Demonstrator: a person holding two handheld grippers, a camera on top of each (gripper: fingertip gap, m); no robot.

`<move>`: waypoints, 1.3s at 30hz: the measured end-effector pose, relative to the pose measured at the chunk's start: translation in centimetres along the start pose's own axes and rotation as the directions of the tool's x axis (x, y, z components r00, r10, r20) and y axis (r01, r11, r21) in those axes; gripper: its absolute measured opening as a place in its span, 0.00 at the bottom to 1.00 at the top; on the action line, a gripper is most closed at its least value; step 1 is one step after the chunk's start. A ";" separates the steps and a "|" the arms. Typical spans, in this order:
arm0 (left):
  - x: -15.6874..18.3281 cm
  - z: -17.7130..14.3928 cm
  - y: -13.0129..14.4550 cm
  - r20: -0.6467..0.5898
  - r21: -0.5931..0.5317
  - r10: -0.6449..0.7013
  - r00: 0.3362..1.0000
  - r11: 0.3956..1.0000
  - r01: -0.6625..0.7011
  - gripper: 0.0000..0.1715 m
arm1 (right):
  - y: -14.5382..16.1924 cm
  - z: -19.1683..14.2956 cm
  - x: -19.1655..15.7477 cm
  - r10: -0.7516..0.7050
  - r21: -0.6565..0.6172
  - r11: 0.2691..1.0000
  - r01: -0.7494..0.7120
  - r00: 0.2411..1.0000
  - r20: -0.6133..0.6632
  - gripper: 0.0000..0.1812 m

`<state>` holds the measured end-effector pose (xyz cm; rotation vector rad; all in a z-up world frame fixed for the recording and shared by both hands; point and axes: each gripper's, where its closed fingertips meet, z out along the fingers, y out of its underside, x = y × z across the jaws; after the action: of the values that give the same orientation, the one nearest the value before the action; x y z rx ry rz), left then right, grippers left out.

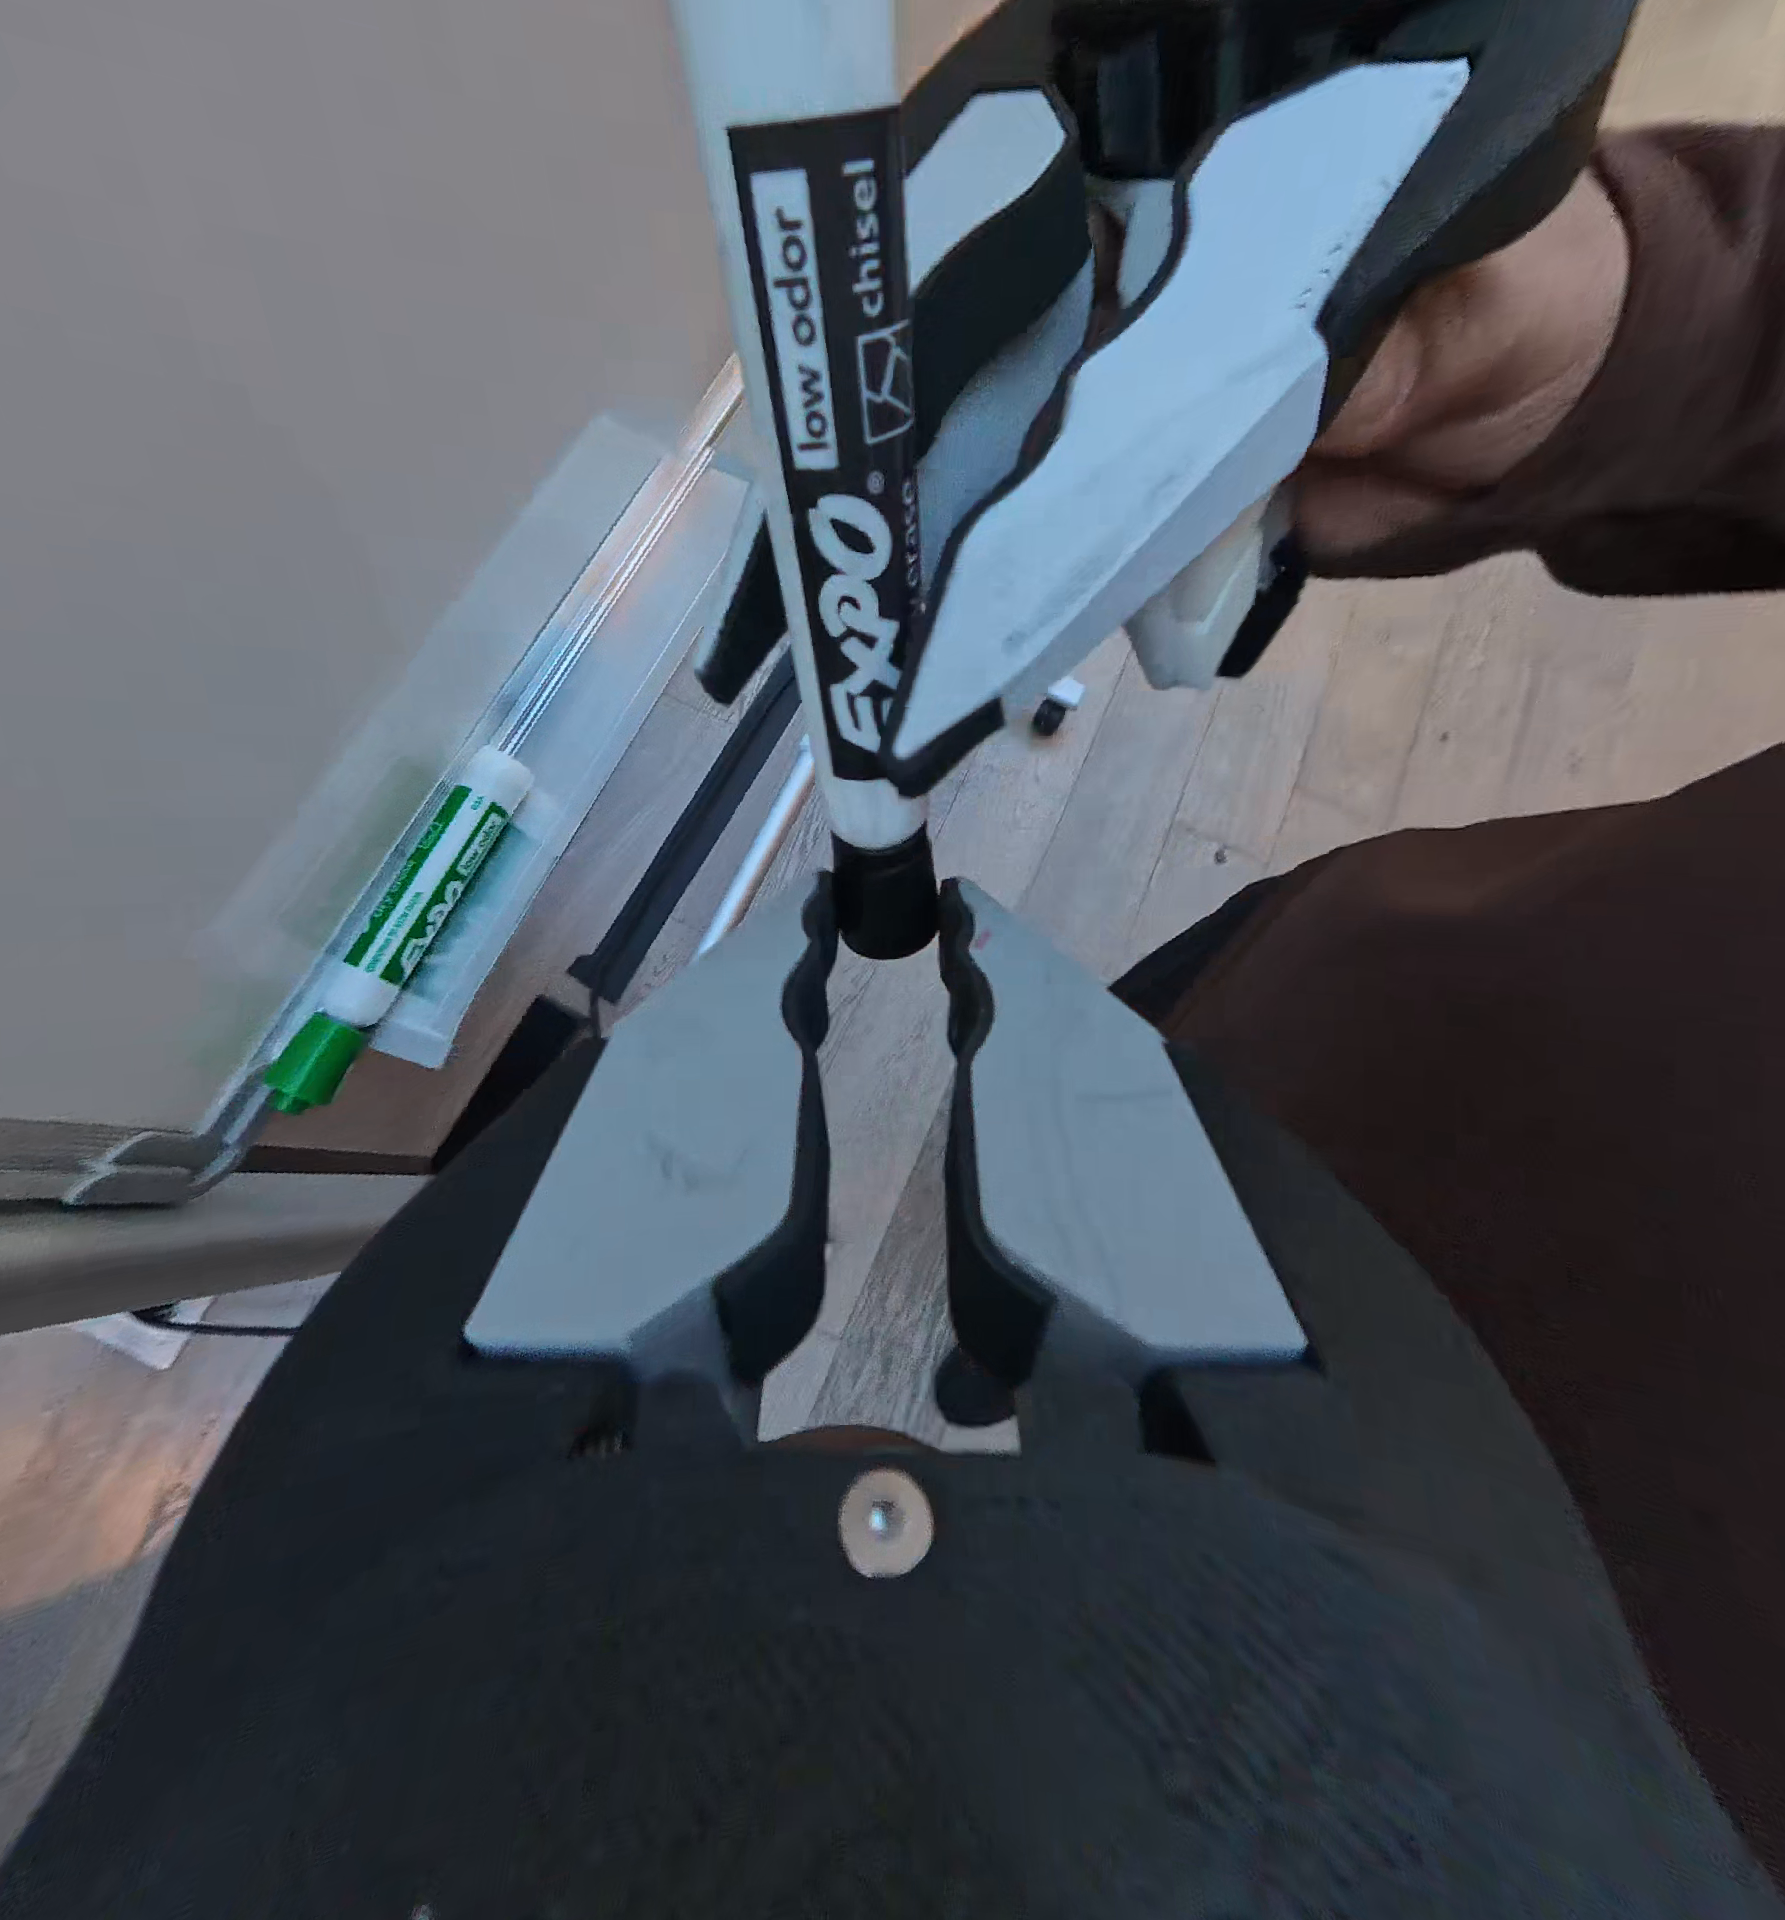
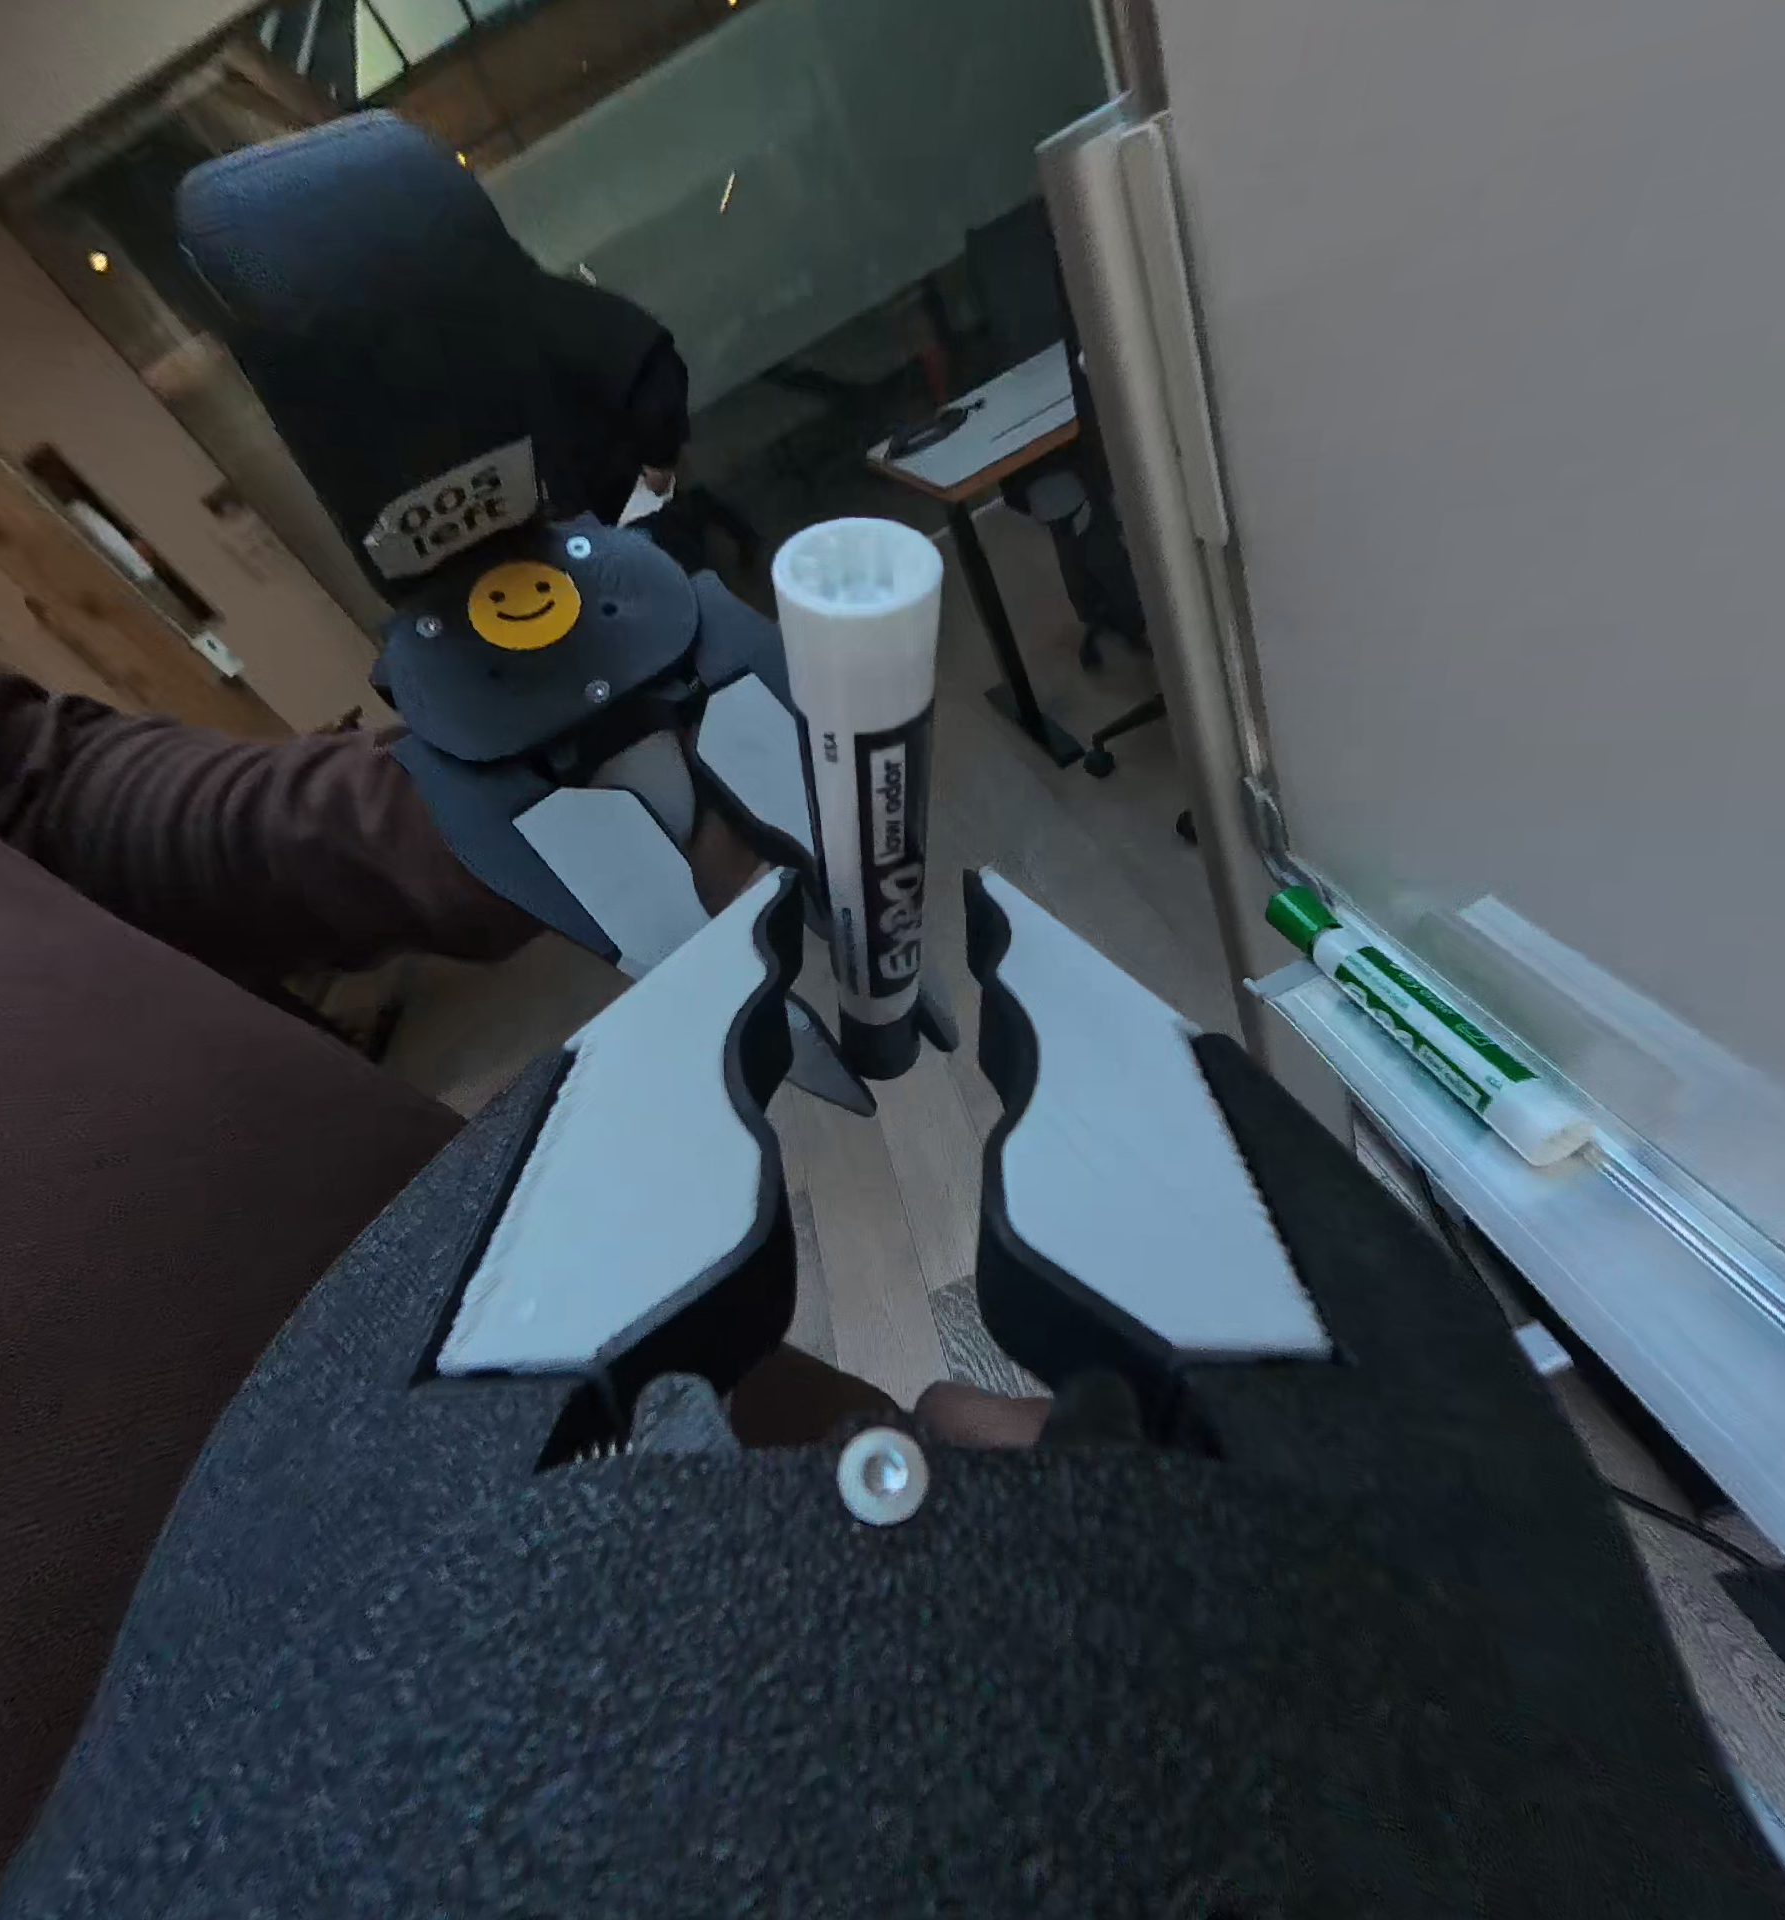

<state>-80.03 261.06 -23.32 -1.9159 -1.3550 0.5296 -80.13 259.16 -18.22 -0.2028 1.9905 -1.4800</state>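
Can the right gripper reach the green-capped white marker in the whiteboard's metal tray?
Probably yes: the right gripper is open, gripping nothing, and the green-capped white marker lies uncovered in the metal tray to its right, nothing between them.

Looking like an office: white wall-mounted whiteboard (image 2: 1542,416) carrying a green dry-erase marker (image 2: 1418,1023) in its aluminium tray (image 2: 1636,1278), black swivel chair (image 2: 348,312), wood-topped desk (image 2: 981,442) standing behind.

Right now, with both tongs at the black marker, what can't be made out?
1. Left wrist view: top end of the black marker, cut off by the upper edge.
2. Left wrist view: whether the right tongs touch the barrel; their own finger covers it.
3. Right wrist view: print on the green marker, blurred.
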 end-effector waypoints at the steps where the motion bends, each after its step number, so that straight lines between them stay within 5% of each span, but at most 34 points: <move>1: -0.1 -0.2 0.1 0.018 -0.019 0.028 0.999 0.999 -0.028 0.10 | 0.2 0.3 -0.2 -0.020 -0.035 0.999 0.021 1.000 0.006 0.10; 6: -0.9 -1.3 -0.1 0.090 0.011 0.024 0.996 1.000 -0.025 0.10 | -0.4 1.0 -0.2 0.036 -0.039 0.999 -0.036 0.999 -0.007 0.09; 9: -0.2 -1.1 -0.2 0.038 0.067 -0.104 0.994 0.993 0.101 0.24 | -0.2 1.8 0.0 0.150 0.013 0.989 -0.150 0.989 -0.006 0.09; 11: -0.9 -1.2 0.2 0.089 0.081 -0.136 0.987 0.988 0.129 0.10 | -0.2 2.0 -0.2 0.218 0.051 0.974 -0.220 0.975 0.027 0.09; 17: -0.8 -1.6 0.3 0.132 0.123 -0.152 0.980 0.983 0.136 0.09 | -0.2 2.0 -0.4 0.258 0.104 0.960 -0.259 0.966 0.022 0.09; 21: 0.8 -2.0 -1.6 -0.213 0.273 -0.439 0.873 0.831 0.485 0.09 | -1.4 1.2 -0.5 0.270 0.185 0.946 -0.268 0.963 0.010 0.08; 23: 2.1 -3.0 -3.4 -0.499 0.249 -0.531 0.685 0.669 0.700 0.09 | -2.7 0.7 -1.1 0.279 0.242 0.930 -0.278 0.960 0.031 0.08; 25: 2.8 -3.9 -4.2 -0.644 0.184 -0.531 0.551 0.592 0.785 0.09 | -3.2 0.4 -1.7 0.276 0.254 0.927 -0.277 0.960 0.041 0.08; 28: 2.5 -3.8 -3.9 -0.500 0.238 -0.486 0.716 0.718 0.654 0.09 | -3.2 0.0 -1.8 0.269 0.246 0.932 -0.264 0.963 0.014 0.08; 31: 0.2 -3.4 -3.4 -0.015 0.290 -0.266 0.964 0.921 0.259 0.10 | -3.5 -0.2 -0.9 0.315 0.274 0.914 -0.298 0.949 -0.019 0.08; 33: -0.5 -3.5 -3.7 0.263 0.206 -0.043 0.964 0.978 -0.013 0.09 | -4.1 -0.3 -0.9 0.278 0.281 0.925 -0.256 0.960 -0.040 0.08; 34: -0.2 -3.5 -4.1 0.250 0.227 -0.057 0.967 0.974 -0.001 0.09 | -4.5 -0.5 -0.9 0.262 0.282 0.930 -0.237 0.964 -0.053 0.08; 36: 0.5 -3.8 -5.1 -0.010 0.332 -0.274 0.962 0.906 0.262 0.10 | -5.1 -0.8 -0.9 0.260 0.302 0.924 -0.233 0.964 -0.051 0.09; 37: 1.0 -4.4 -5.8 -0.219 0.362 -0.394 0.893 0.817 0.449 0.09 | -5.6 -1.0 -1.1 0.258 0.317 0.919 -0.234 0.966 -0.035 0.09; 39: 2.6 -5.4 -6.9 -0.613 0.239 -0.491 0.619 0.632 0.737 0.09 | -6.2 -0.8 -1.8 0.229 0.325 0.922 -0.211 0.973 -0.016 0.09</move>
<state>-79.74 263.03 -14.41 -0.9429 -1.2870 -0.0255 -80.69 258.47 -11.73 0.1968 1.7144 -1.6454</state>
